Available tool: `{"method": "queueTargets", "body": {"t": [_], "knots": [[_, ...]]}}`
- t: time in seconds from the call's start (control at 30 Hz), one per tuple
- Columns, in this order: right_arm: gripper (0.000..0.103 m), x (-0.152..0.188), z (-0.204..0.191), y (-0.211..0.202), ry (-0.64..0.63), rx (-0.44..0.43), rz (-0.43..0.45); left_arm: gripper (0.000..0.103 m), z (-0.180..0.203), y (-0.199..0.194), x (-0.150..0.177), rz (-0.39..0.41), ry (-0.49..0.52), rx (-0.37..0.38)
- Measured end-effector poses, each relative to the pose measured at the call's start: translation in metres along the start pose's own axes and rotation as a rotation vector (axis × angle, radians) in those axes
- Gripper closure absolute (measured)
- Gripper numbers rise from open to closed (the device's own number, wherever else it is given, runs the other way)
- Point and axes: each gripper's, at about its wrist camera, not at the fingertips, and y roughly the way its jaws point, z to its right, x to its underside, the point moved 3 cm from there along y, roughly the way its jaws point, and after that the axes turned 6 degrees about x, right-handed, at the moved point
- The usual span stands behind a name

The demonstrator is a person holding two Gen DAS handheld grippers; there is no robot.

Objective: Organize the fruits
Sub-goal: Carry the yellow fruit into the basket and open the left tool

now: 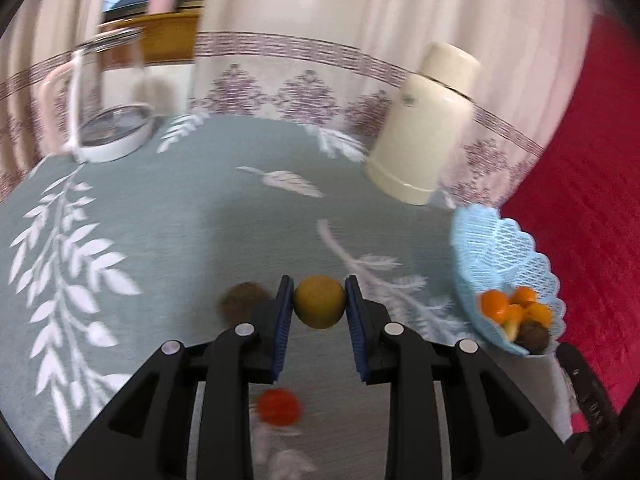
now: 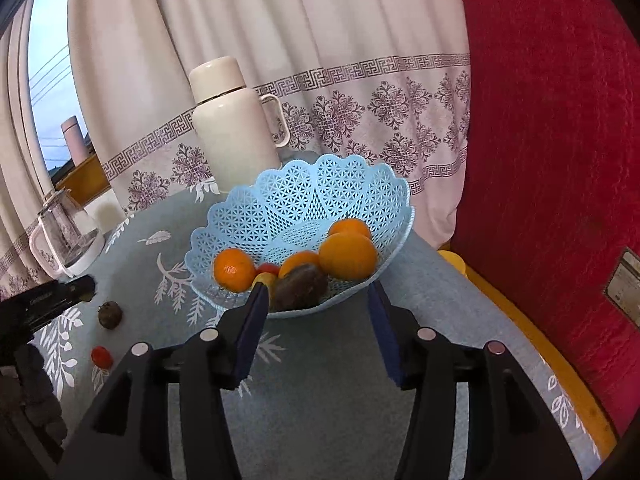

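Observation:
My left gripper (image 1: 319, 292) is shut on a round yellow-green fruit (image 1: 320, 309), held above the leaf-patterned tablecloth (image 1: 160, 220). A brown fruit (image 1: 244, 300) and a small red tomato (image 1: 279, 407) lie on the cloth below it. The pale blue lattice basket (image 1: 492, 248) stands to the right. In the right wrist view my right gripper (image 2: 317, 292) is open just in front of the basket (image 2: 304, 200), nothing between its pads. Inside lie oranges (image 2: 347, 255), a dark brown fruit (image 2: 300, 286) and small red and yellow pieces. The brown fruit (image 2: 110, 314) and tomato (image 2: 101, 356) sit at the left.
A cream thermos (image 2: 236, 128) stands behind the basket and a glass kettle (image 2: 68, 236) at the far left. Patterned curtains hang behind the table. Red fabric (image 2: 552, 140) fills the right side past the table's edge. The other gripper's black housing (image 2: 44, 304) shows at the left.

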Motion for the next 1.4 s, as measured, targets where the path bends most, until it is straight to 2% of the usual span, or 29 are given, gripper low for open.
{"method": "queueTargets", "body": {"t": [0.3, 0.6, 0.73, 0.97, 1.0, 1.03, 1.1, 1.33, 1.37, 1.4], "knots": [[0.048, 0.001, 0.005, 0.001, 0.029, -0.019, -0.001, 0.076, 0.063, 0.025, -0.015, -0.010, 0.091, 0.099], [0.048, 0.001, 0.007, 0.003, 0.041, -0.025, -0.008, 0.076, 0.108, 0.054, -0.019, -0.044, 0.150, 0.172], [0.048, 0.001, 0.007, 0.003, 0.041, -0.025, -0.008, 0.076, 0.120, 0.066, -0.017, -0.061, 0.171, 0.188], [0.047, 0.001, 0.005, 0.003, 0.038, -0.024, -0.007, 0.075, 0.121, 0.074, -0.012, -0.077, 0.165, 0.199], [0.047, 0.001, 0.005, 0.003, 0.038, -0.024, -0.006, 0.073, 0.121, 0.075, -0.012, -0.077, 0.162, 0.202], [0.047, 0.001, 0.005, 0.003, 0.038, -0.024, -0.006, 0.065, 0.120, 0.075, -0.012, -0.076, 0.158, 0.202], [0.047, 0.001, 0.005, 0.003, 0.038, -0.024, -0.006, 0.060, 0.119, 0.074, -0.013, -0.065, 0.147, 0.202], [0.047, 0.001, 0.005, 0.003, 0.038, -0.024, -0.006, 0.059, 0.113, 0.068, -0.014, -0.056, 0.136, 0.194], [0.047, 0.001, 0.005, 0.004, 0.037, -0.024, -0.006, 0.055, 0.111, 0.066, -0.014, -0.053, 0.134, 0.188], [0.047, 0.001, 0.004, 0.003, 0.038, -0.024, -0.006, 0.046, 0.110, 0.065, -0.014, -0.050, 0.132, 0.184]]}}
